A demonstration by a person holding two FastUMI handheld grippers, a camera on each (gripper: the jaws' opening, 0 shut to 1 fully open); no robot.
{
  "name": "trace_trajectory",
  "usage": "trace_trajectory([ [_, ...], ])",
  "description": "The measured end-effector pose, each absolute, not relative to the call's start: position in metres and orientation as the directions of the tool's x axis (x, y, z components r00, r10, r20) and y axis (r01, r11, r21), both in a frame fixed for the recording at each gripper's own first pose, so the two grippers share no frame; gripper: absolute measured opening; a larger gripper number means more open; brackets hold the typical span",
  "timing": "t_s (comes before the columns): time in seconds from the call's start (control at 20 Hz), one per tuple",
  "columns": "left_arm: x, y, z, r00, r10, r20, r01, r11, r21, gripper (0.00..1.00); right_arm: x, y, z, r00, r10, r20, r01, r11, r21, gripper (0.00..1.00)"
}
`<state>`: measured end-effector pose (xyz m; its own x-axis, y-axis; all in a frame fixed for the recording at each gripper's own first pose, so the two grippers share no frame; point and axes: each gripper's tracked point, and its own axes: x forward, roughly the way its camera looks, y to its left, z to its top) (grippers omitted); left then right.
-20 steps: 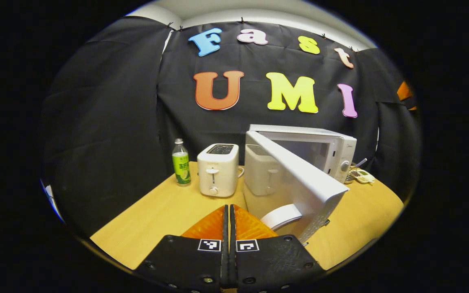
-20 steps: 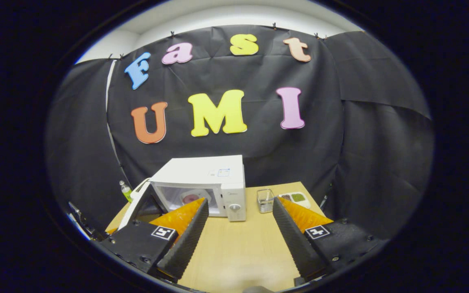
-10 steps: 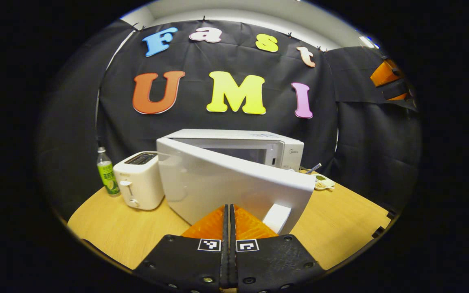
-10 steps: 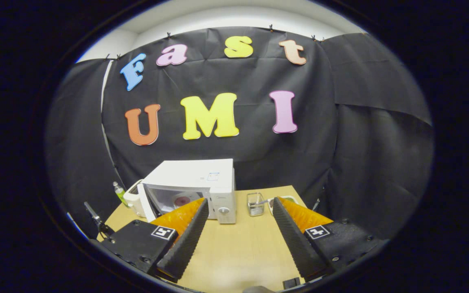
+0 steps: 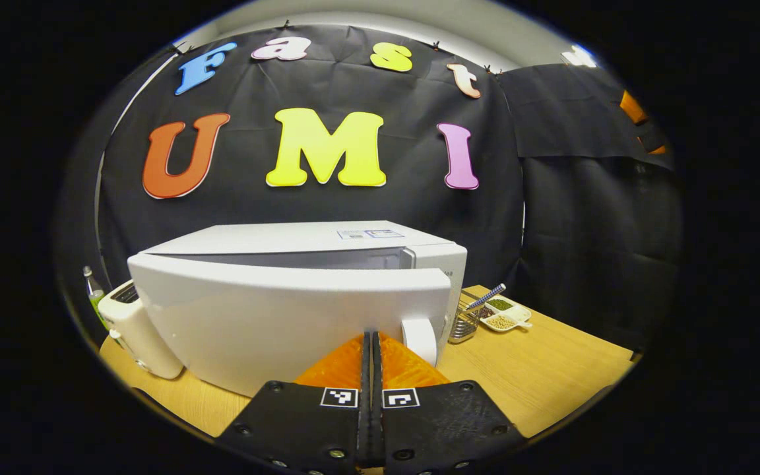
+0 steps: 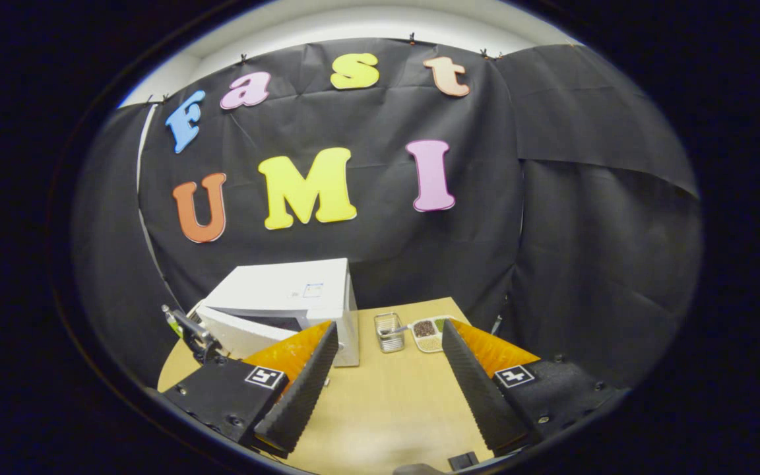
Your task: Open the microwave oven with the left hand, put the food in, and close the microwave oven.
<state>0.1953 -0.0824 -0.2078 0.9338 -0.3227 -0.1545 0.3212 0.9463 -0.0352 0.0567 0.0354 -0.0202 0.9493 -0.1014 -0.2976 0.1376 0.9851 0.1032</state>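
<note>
Closing the microwave door [image 5: 287, 316] is the step in hand: it stands a little ajar, so the left gripper [image 5: 371, 343], fingers pressed together on nothing, should push flat and steadily near the handle [image 5: 419, 340] until it latches. The right gripper view shows the right gripper [image 6: 386, 369] spread wide and empty above the table [image 6: 386, 409], with the microwave [image 6: 287, 297] far left; whether food is inside cannot be told.

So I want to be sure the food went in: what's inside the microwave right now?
The microwave door is nearly closed, leaving just a thin dark gap along its top edge. That gap shows no food; the door covers the rest of the microwave cavity.
</note>
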Motion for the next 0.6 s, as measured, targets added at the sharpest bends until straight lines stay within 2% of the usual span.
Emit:
trace_trajectory([
  [0.2,0.230,-0.090,-0.202,0.940,-0.307,-0.148,0.304,0.952,-0.044,0.00,0.066,0.023,-0.026,0.942,-0.121,-0.314,0.158,0.983,0.096,1.00],
  [0.45,0.235,-0.092,-0.203,0.944,-0.302,-0.134,0.303,0.953,-0.010,0.00,0.070,0.017,-0.031,0.938,-0.124,-0.325,0.166,0.981,0.103,1.00],
  [0.6,0.241,-0.093,-0.211,0.945,-0.272,-0.182,0.275,0.961,-0.010,0.00,0.069,0.022,-0.035,0.939,-0.118,-0.322,0.157,0.983,0.096,1.00],
])
